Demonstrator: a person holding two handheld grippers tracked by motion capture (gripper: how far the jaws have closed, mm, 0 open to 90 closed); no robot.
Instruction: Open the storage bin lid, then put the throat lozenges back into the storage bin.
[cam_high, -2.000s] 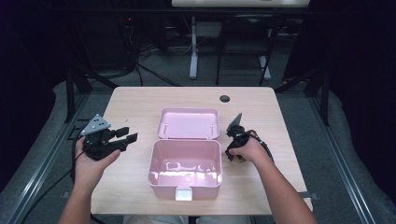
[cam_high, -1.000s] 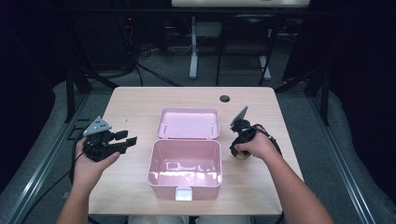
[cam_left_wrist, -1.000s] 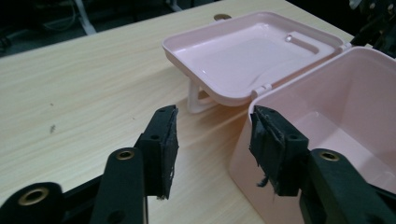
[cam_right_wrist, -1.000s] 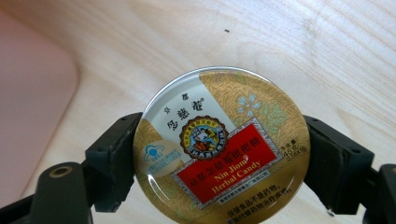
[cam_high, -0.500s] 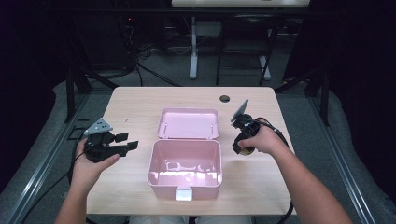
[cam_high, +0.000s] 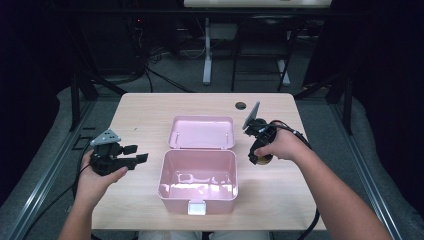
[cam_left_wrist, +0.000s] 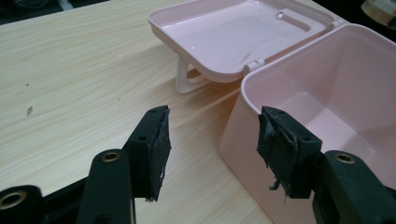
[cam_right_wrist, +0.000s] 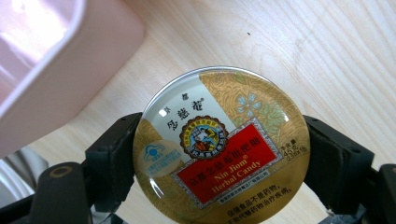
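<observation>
Mid-carry: my right gripper (cam_high: 258, 156) jaws clamp the round candy tin (cam_right_wrist: 222, 149) above the tabletop (cam_high: 150, 107) at 3 o'clock of the open pink box (cam_high: 198, 194), left gripper (cam_high: 137, 155) jaws just spread, empty—next, swing tin over box & drop.

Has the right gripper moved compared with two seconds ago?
Yes. In the high view the right gripper, shut on a candy tin, has shifted right, away from the pink box and toward the table's right edge.
</observation>
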